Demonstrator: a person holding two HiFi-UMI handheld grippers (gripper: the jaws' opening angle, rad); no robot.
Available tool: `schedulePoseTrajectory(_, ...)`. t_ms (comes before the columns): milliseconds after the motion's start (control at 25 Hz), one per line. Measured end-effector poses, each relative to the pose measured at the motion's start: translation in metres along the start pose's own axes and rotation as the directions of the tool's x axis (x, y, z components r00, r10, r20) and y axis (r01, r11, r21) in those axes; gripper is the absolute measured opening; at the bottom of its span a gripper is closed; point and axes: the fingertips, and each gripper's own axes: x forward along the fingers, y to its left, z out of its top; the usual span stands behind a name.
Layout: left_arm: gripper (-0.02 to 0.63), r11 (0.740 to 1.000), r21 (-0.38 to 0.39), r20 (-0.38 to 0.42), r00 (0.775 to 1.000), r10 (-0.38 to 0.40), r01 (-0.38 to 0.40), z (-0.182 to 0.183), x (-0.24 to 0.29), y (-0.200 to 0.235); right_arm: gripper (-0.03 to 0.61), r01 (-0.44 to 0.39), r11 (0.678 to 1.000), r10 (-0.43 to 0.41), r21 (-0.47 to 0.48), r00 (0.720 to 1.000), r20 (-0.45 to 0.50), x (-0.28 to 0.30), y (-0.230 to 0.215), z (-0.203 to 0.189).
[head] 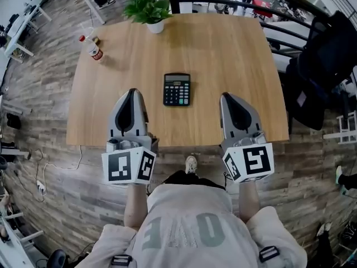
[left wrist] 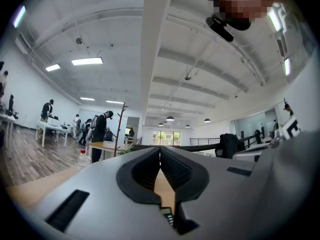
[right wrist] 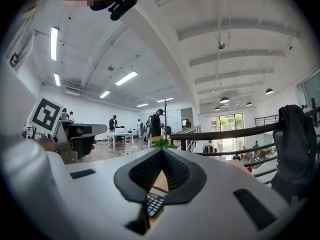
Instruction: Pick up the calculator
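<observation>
1. Nearest, the person stands at the near edge of the worktop (head: 223, 54) with a gripper in each hand, both held about level and pointing across the wood.
2. Left gripper (head: 133, 90): jaws closed tip to tip with nothing between them, held over the near edge to the left of the calculator.
3. Right gripper (head: 226, 95): likewise closed and empty, to the calculator's right. The pair flank it, probably a ready pose before either commits.
4. Calculator (head: 177, 89): lying flat, keys up, at mid-worktop, between and just ahead of the two tips and touched by neither. A gripper must open before any grasp.
5. Bottle (head: 95, 50) near the far left corner and potted plant (head: 149, 11) at the far edge: both well apart from the calculator, so they should not obstruct.
</observation>
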Motion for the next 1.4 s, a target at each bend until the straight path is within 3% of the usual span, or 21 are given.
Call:
schedulePoseTrajectory(80,0.009,1.0,0.0,-0.005,1.0,-0.007,0.007,0.003,0.003,0.0,0.018,-0.005,1.0,0.005,0.022,1.0,-0.001,0.009,0.0,-0.003)
schedulePoseTrajectory(200,0.009,0.998,0.06,-0.004,1.0,0.004,-0.004,0.005,0.009,0.003,0.018,-0.019,0.999,0.02,0.044,1.0,-0.002,0.023,0.0,-0.008)
schedulePoseTrajectory(480,0.009,0.995,0.096,0.05,0.999,0.015,-0.019,0.003,0.048,0.02,0.018,-0.069,0.993,0.067,0.092,0.998,0.019,0.064,-0.01,-0.006)
schedulePoseTrajectory(760,0.009,0.997,0.07,0.111,0.994,0.02,-0.028,0.01,0.089,0.045,0.02,-0.11,0.993,0.109,0.044,0.994,0.006,0.115,-0.022,0.01)
schedulePoseTrajectory(880,0.009,0.998,0.047,0.11,0.993,0.035,-0.04,0.007,0.102,0.059,0.03,-0.176,0.983,0.177,0.043,0.984,-0.022,0.14,-0.024,0.014)
schedulePoseTrajectory(1000,0.009,0.998,0.034,0.102,0.994,0.047,-0.05,-0.001,0.114,0.068,0.26,-0.27,0.961,0.274,0.065,0.96,-0.062,0.169,-0.03,0.018)
schedulePoseTrajectory(1080,0.009,0.998,0.041,0.091,0.995,0.043,-0.047,-0.008,0.123,0.071,0.305,-0.329,0.941,0.335,0.076,0.937,-0.097,0.192,-0.036,0.015)
schedulePoseTrajectory(1160,0.009,0.998,0.053,0.083,0.996,0.04,-0.045,-0.016,0.13,0.073,0.326,-0.41,0.908,0.419,0.083,0.892,-0.168,0.212,-0.038,0.006)
schedulePoseTrajectory(1200,0.009,0.997,0.06,0.08,0.996,0.041,-0.046,-0.021,0.133,0.074,0.328,-0.469,0.878,0.479,0.1,0.85,-0.219,0.221,-0.036,-0.003)
schedulePoseTrajectory(1240,0.009,0.996,0.069,0.073,0.996,0.043,-0.048,-0.026,0.136,0.075,0.327,-0.532,0.837,0.546,0.13,0.791,-0.275,0.228,-0.032,-0.014)
schedulePoseTrajectory(1320,0.009,0.995,0.086,0.049,0.998,0.05,-0.054,-0.039,0.144,0.077,0.327,-0.634,0.745,0.659,0.208,0.647,-0.384,0.242,-0.022,-0.041)
schedulePoseTrajectory(1400,0.011,0.995,0.089,0.026,0.998,0.05,-0.053,-0.052,0.151,0.081,0.325,-0.688,0.668,0.722,0.283,0.508,-0.471,0.257,-0.012,-0.072)
